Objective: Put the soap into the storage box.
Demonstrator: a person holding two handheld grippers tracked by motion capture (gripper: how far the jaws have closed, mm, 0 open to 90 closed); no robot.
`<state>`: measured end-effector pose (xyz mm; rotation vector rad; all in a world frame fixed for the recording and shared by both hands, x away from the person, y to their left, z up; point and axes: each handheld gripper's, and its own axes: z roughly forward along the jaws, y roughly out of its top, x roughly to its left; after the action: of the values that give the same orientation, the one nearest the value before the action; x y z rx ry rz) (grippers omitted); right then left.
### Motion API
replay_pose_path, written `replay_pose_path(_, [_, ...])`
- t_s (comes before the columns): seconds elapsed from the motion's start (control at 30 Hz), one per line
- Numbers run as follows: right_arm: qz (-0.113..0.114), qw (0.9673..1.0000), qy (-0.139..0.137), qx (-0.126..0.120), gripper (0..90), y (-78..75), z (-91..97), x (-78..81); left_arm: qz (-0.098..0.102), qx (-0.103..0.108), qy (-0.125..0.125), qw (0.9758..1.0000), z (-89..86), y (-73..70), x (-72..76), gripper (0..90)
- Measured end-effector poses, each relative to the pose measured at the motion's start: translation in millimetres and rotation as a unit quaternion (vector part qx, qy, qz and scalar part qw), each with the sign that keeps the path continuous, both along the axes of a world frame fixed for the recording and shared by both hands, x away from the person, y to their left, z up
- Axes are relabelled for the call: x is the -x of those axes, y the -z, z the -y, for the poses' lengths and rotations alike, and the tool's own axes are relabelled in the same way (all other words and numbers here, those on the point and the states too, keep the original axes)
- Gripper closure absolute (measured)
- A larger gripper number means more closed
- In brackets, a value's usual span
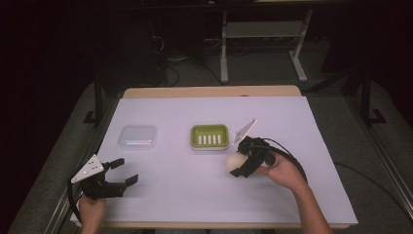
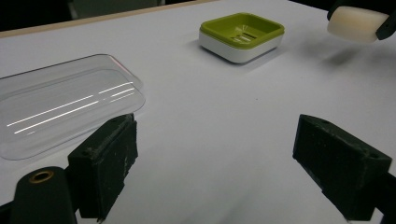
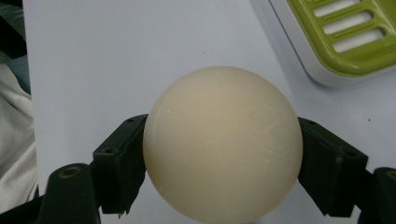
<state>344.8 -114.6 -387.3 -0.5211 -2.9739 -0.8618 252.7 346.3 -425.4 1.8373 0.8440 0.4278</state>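
R gripper [image 1: 242, 165] has the cream soap bar [image 1: 235, 161] clamped between both jaws, held just above the white table cover [image 1: 292, 146], near the green soap dish [image 1: 209, 136] but not over it yet. Looks like the carry step. Next: move the soap over the dish, lower, then release. L gripper [image 1: 125, 172] sits idle w/ jaws wide apart, nothing in them, near the clear lid [image 1: 138, 137].

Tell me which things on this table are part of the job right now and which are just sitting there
In the job:
- cream soap bar, clamped in the right gripper and lifted off the table
- green soap dish, close beside it

Lying about:
- clear plastic lid, flat on the white table cover
- left gripper, open, holding nothing
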Motion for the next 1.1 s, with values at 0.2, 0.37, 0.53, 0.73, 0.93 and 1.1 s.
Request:
replay_pose_path(0.2, [-0.002, 1.0, -0.003, 0.0, 22.6, -2.9, -2.1, -5.6, 0.006, -0.005, 0.001, 1.0, 0.1, -1.0, 0.8, 13.2])
replay_pose_path(0.37, [0.001, 1.0, -0.008, -0.004, 22.6, -8.9, -6.2, -9.0, 0.005, -0.004, 0.002, 1.0, 0.7, -0.4, 0.6, 13.2])
replay_pose_path(0.53, [0.0, 0.9999, -0.013, -0.007, 22.6, -13.1, -9.6, -13.0, 0.004, -0.006, 0.002, 1.0, 1.3, -0.4, 0.8, 13.2])
replay_pose_path(0.73, [0.0, 0.9998, -0.018, -0.012, 22.6, -18.3, -13.8, -18.0, 0.004, -0.008, 0.002, 1.0, 0.1, -0.2, 0.4, 13.2])
replay_pose_path(0.93, [0.0, 0.9997, -0.021, -0.009, 22.6, -22.5, -18.4, -23.4, 0.004, -0.01, 0.004, 0.9999, 0.1, -0.4, 0.3, 13.2])
replay_pose_path(1.1, [-0.003, 0.9996, -0.024, -0.013, 22.6, -25.1, -23.0, -28.3, 0.005, -0.005, 0.002, 1.0, 0.5, -0.3, 0.7, 13.2])
